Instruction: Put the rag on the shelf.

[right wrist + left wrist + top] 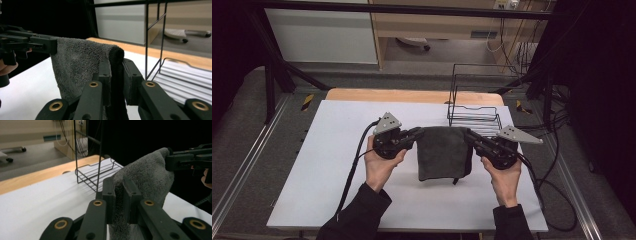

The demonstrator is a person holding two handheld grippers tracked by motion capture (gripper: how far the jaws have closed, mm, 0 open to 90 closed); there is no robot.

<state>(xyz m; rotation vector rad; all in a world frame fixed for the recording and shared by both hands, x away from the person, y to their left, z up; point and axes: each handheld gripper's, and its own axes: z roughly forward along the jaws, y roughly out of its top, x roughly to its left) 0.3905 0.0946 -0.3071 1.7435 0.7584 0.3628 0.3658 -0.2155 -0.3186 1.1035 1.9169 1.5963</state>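
A dark grey towel (444,152) hangs folded between my two grippers above the white table (327,165). The left gripper (419,131) is shut on the towel's upper left corner, and the right gripper (468,135) is shut on its upper right corner. In the left gripper view the towel (147,177) is pinched between the jaws of the left gripper (119,195), with the other gripper's jaws at the far corner. In the right gripper view the hemmed edge of the towel (75,65) sits clamped in the right gripper (115,72). The towel's lower edge hangs near the tabletop.
A black wire basket (474,102) stands at the back right of the table, just behind the towel. A wooden strip (412,95) runs along the table's far edge. Cables (557,200) trail from the grippers off the right side.
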